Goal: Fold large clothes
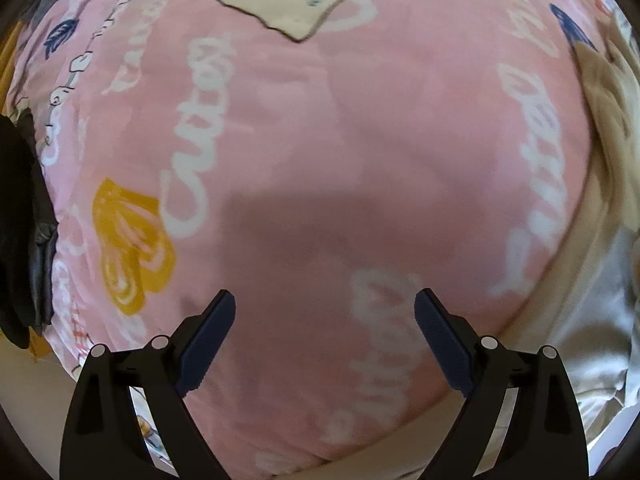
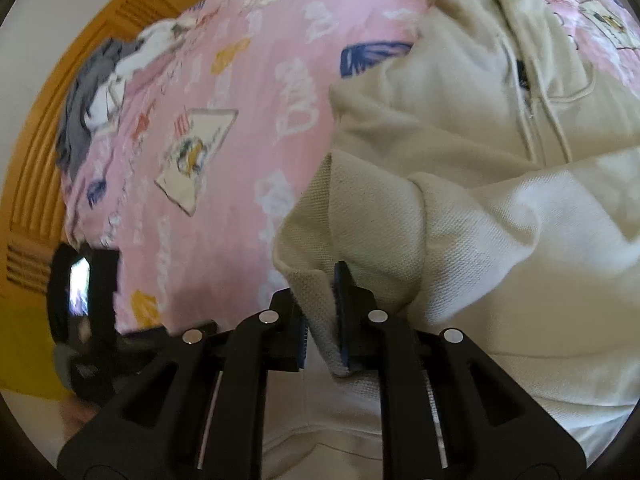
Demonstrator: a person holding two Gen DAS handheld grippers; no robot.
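A cream zip-up hoodie (image 2: 460,160) with drawcords lies spread on a pink printed bed sheet (image 2: 224,80). My right gripper (image 2: 320,292) is shut on a ribbed edge of the hoodie, and the cloth runs up from between its blue pads in a raised fold. In the left wrist view my left gripper (image 1: 325,304) points down over bare pink sheet (image 1: 320,120), open, with nothing between its fingers. Only a strip of the hoodie (image 1: 612,92) shows at that view's right edge.
Grey and white clothes (image 2: 92,92) lie heaped at the far end of the bed beside orange wooden panelling (image 2: 52,160). A black garment (image 1: 20,220) lies at the sheet's left edge. Pale shiny fabric (image 1: 592,340) sits at lower right. The other hand-held device (image 2: 84,280) appears at left.
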